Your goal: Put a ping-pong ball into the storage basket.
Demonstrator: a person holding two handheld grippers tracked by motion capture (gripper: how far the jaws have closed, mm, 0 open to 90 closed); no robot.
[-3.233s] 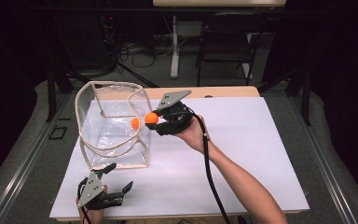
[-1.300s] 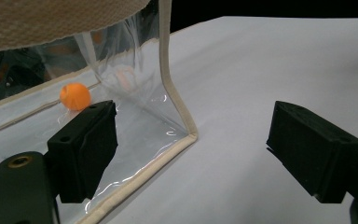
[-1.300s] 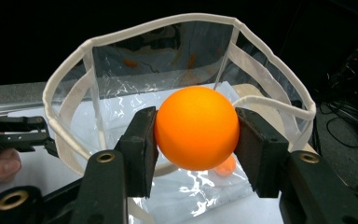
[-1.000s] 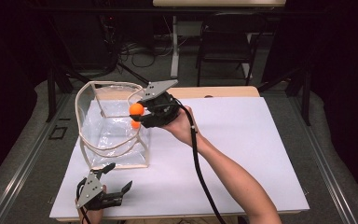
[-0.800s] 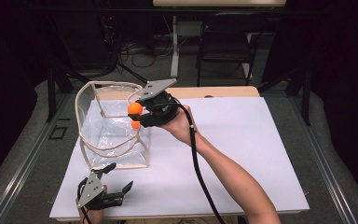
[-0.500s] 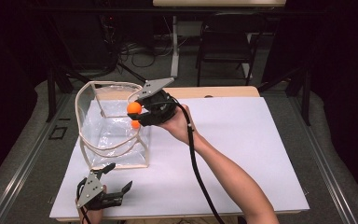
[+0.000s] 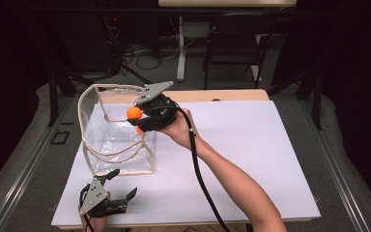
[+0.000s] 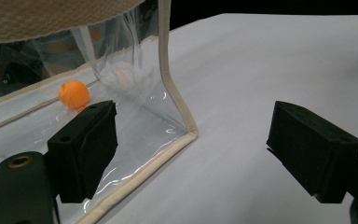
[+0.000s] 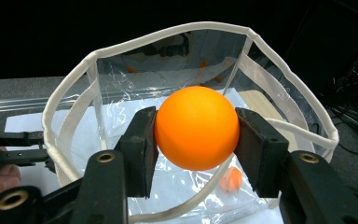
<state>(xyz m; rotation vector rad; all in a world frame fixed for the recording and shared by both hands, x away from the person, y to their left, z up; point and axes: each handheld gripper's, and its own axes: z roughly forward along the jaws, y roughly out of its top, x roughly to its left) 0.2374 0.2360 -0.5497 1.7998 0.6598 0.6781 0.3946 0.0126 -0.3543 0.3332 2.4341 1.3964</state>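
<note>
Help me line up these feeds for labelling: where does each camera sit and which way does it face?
High view: above the table's near side, facing forward and down; forearms, left gripper, right gripper.
Left gripper view: low on the table, facing the clear bag; open jaws.
Right gripper view: above the bag's mouth, jaws clamping an orange ball.
All share the bag.
</note>
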